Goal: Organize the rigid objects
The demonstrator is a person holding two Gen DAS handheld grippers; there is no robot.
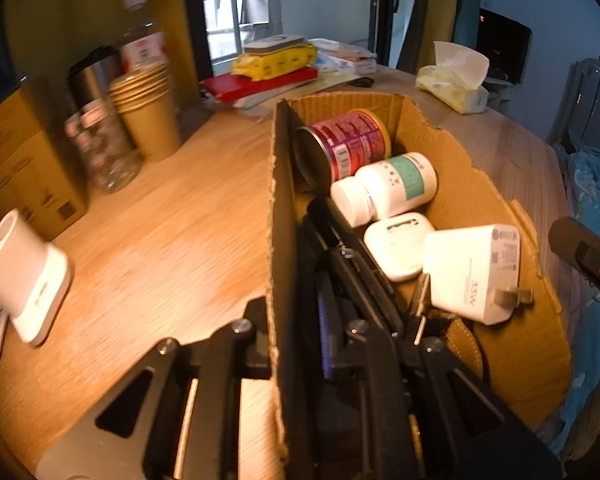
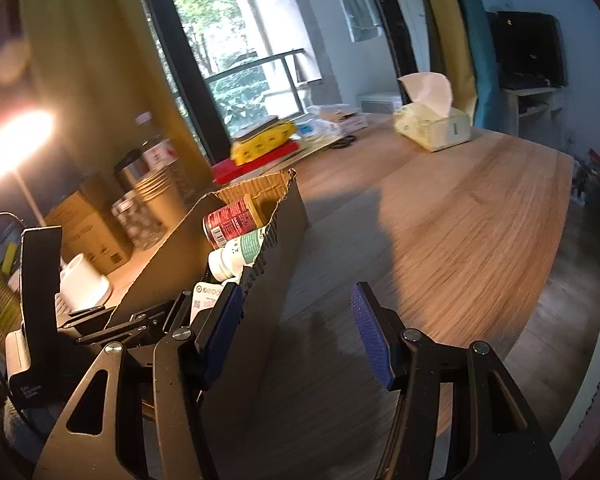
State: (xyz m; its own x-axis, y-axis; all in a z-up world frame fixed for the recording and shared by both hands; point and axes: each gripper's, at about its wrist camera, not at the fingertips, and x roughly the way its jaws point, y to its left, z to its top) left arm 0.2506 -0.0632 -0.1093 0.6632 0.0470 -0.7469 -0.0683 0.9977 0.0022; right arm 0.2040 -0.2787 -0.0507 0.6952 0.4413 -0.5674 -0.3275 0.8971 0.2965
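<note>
Cardboard box (image 1: 284, 200) at twelve o'clock on the worktop (image 1: 160, 240), can (image 1: 344, 148) and bottle (image 1: 388, 188) inside. Left tool (image 1: 284, 344) clamps its wall, we think; right tool (image 2: 296, 332) apart, empty. We'd slide level, avoid tipping.

It was a lived-in home. A wooden table (image 2: 460, 208) carried a tissue box (image 2: 434, 130), stacked paper cups (image 1: 148, 120) and a water bottle (image 1: 142, 36). A balcony door (image 2: 236, 60) looked onto trees, curtains (image 2: 96, 80) hung beside it, and blue bedding (image 1: 596, 200) lay nearby.
</note>
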